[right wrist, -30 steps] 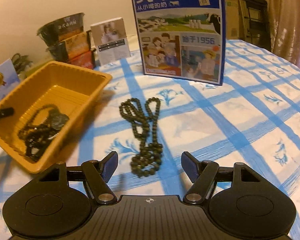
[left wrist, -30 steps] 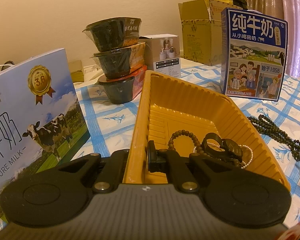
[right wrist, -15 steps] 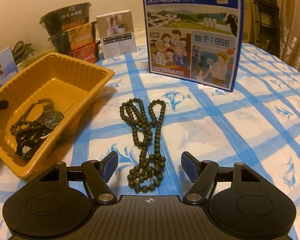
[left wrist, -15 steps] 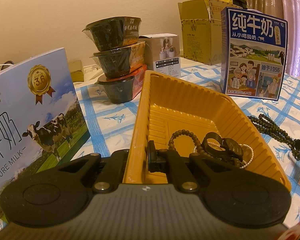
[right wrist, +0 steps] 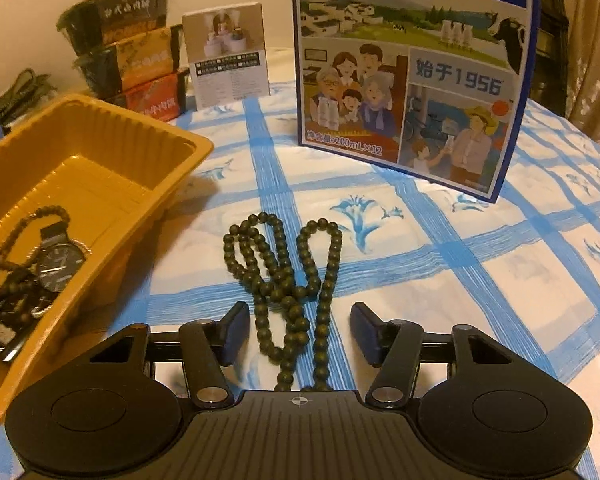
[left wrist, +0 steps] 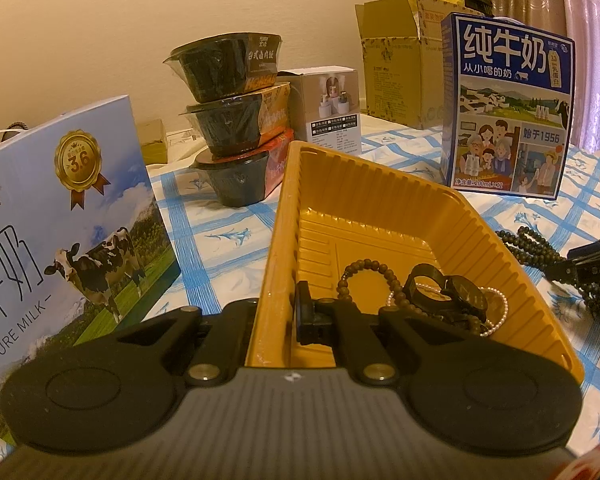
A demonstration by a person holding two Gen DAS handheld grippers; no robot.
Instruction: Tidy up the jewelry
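A long strand of dark green beads [right wrist: 284, 276] lies looped on the blue-checked cloth, right of the yellow tray [right wrist: 100, 128]. My right gripper [right wrist: 300, 332] straddles the strand's near end. Its jaws are closing, and both pads stand clear of the beads. My left gripper [left wrist: 276, 316] is shut on the near wall of the yellow tray [left wrist: 380, 196], one finger inside and one outside. In the tray lie a brown bead bracelet [left wrist: 364, 268], a black watch [left wrist: 456, 296] and a pearl strand [left wrist: 496, 312]. The left wrist view shows the green beads [left wrist: 540, 252] beyond the tray's right wall.
A tall blue milk carton [right wrist: 412, 80] stands just behind the beads. A pale blue milk box [left wrist: 60, 240] is close on the tray's left. Three stacked black bowls [left wrist: 236, 120], a small white box [left wrist: 332, 108] and a cardboard box [left wrist: 396, 64] line the back.
My right gripper has moved forward and down until the beads lie between its fingers, and its jaws have narrowed. Its tip now shows at the right edge of the left wrist view. The left gripper is unchanged.
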